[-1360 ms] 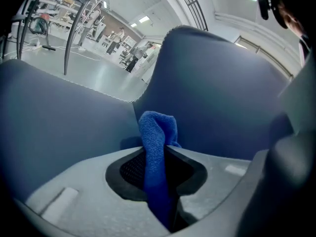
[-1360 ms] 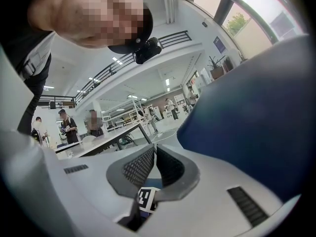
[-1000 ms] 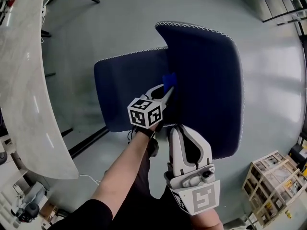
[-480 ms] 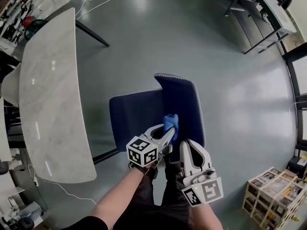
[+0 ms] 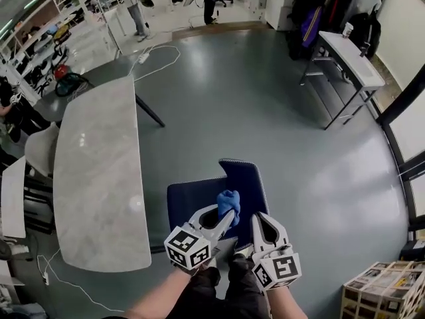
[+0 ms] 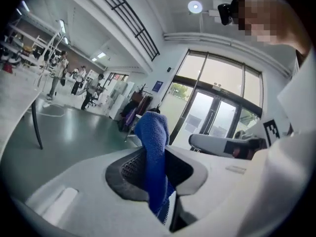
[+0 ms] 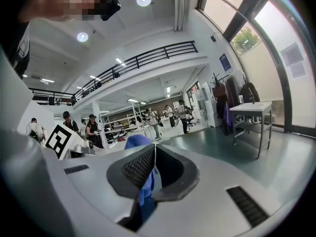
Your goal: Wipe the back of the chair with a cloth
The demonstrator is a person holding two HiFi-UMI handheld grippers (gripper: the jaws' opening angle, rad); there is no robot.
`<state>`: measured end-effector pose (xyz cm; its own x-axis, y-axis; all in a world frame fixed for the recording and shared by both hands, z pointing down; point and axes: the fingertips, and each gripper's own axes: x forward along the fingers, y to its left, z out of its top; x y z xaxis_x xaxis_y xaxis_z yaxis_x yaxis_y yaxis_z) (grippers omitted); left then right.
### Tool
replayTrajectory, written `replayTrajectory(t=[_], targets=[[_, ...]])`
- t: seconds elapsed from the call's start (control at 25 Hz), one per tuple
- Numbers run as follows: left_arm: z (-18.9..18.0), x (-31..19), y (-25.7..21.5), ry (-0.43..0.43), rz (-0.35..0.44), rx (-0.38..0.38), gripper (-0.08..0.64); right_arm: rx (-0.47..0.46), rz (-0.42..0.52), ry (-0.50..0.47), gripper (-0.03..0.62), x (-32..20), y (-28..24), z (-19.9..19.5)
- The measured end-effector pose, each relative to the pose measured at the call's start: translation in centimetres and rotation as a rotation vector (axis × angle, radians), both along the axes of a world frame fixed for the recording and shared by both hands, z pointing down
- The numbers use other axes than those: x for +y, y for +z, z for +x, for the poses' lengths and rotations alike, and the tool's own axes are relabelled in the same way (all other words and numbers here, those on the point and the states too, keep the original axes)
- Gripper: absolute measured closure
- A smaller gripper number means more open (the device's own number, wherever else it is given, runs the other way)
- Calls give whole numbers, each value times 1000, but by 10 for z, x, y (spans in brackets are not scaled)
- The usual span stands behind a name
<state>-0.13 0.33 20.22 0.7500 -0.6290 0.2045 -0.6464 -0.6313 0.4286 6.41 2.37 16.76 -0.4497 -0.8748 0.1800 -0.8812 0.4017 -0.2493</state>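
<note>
A navy chair (image 5: 247, 179) stands on the grey floor just ahead of me, its backrest upright at the right of its seat (image 5: 188, 199). My left gripper (image 5: 229, 212) is shut on a blue cloth (image 5: 229, 201), held up in front of the seat and backrest. In the left gripper view the blue cloth (image 6: 154, 149) sticks up from between the closed jaws of the left gripper (image 6: 157, 168). My right gripper (image 5: 258, 218) is beside it, shut, nothing pinched. In the right gripper view its jaws (image 7: 154, 164) meet along a thin seam, with the blue cloth (image 7: 137, 141) showing behind them.
A long marble table (image 5: 99, 171) runs along the left, with a white chair (image 5: 38, 149) beyond it. A grey desk (image 5: 347, 60) stands at the back right, a wooden crate (image 5: 383, 300) at the lower right. People (image 5: 135, 4) stand far back. A cable (image 5: 157, 53) lies on the floor.
The head view has lifted, so the chair now looks small and far. Both grippers have come up off the backrest toward me, the left one keeping the cloth.
</note>
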Motion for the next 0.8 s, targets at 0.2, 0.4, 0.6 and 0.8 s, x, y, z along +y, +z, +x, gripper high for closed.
replayTrajectory(t=[0.2,0.4,0.6,0.8], targets=[[-25,23,-80,-50,130,-19,479,37,31,-4,575,14,-49,-13],[-28,41,-133,-55,215,-6,479,29,74,-28,577,26,-90,-17],[-37,50,-163,-55,280,-4,479,39,113,-28,578,29,-121,-21],[-34,63,-192,-54,338,-5,479,52,140,-47,580,35,-148,-24]])
